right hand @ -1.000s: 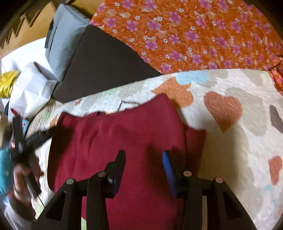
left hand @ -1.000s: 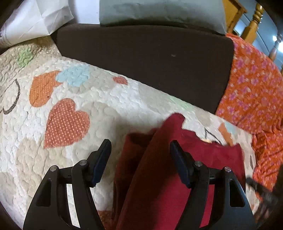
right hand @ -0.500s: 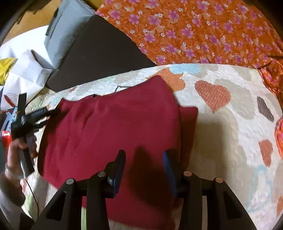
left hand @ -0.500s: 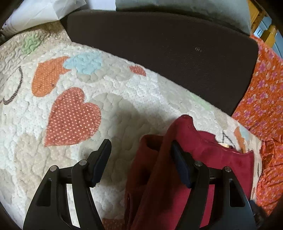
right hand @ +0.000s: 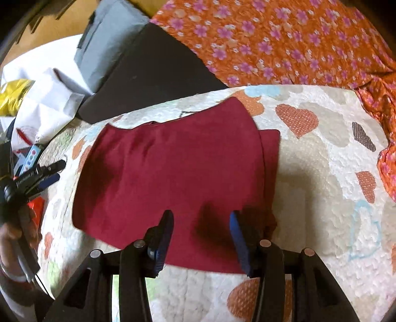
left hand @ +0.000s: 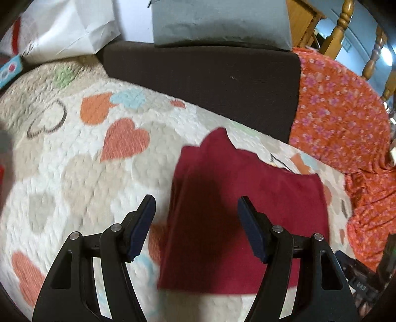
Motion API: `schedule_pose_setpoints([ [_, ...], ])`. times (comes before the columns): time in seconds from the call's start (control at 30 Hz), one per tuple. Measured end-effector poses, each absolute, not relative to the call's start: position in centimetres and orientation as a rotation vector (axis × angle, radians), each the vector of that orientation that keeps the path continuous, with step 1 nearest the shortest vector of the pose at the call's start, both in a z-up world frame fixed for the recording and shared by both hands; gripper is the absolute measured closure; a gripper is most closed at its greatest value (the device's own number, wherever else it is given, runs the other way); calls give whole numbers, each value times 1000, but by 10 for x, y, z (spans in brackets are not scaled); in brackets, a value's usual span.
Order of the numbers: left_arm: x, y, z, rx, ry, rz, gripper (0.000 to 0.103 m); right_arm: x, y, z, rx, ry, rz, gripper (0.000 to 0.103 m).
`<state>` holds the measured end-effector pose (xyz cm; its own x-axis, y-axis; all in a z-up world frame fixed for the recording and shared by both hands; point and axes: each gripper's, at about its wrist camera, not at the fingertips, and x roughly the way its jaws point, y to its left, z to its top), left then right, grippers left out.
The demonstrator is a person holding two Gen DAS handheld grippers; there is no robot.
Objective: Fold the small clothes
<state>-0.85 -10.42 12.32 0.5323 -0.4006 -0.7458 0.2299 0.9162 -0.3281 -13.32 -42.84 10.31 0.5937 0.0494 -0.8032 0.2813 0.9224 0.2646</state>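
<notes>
A dark red garment [left hand: 247, 213] lies flat and folded on a cream quilt with heart shapes [left hand: 74, 173]. It also shows in the right wrist view [right hand: 173, 173], with a narrow flap sticking out on its right side [right hand: 271, 158]. My left gripper [left hand: 196, 223] is open and empty, above the garment's left edge. My right gripper [right hand: 200, 235] is open and empty, above the garment's near edge. The left gripper also shows at the far left of the right wrist view [right hand: 37, 178], held in a hand.
A dark brown cushion [left hand: 210, 84] and a grey pillow [left hand: 217, 22] lie behind the quilt. Orange floral cloth [left hand: 346, 123] covers the right side. White bags [right hand: 47, 104] and small clutter sit at the left. Wooden bedposts [left hand: 339, 27] stand at the back right.
Both grippers have pulled back and up from the garment. The raised red fold by the left gripper now lies flat on the quilt. Both stay open.
</notes>
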Motion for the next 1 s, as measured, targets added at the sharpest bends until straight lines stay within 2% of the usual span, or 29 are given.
schedule_pose_setpoints([
  [0.07, -22, -100, 117, -198, 941, -358, 32, -137, -418, 112, 382, 912, -120, 55],
  [0.13, -31, -102, 112, -130, 939, -326, 32, -141, -409, 118, 384, 894, -96, 42],
  [0.2, -38, -103, 111, -67, 912, -307, 32, -142, -399, 121, 382, 874, -70, 37],
  [0.5, -40, -108, 107, 43, 818, -295, 32, -126, -386, 125, 349, 824, -76, 37],
  [1.0, -36, -120, 102, 87, 779, -347, 32, -78, -376, 93, 397, 888, -70, 37],
])
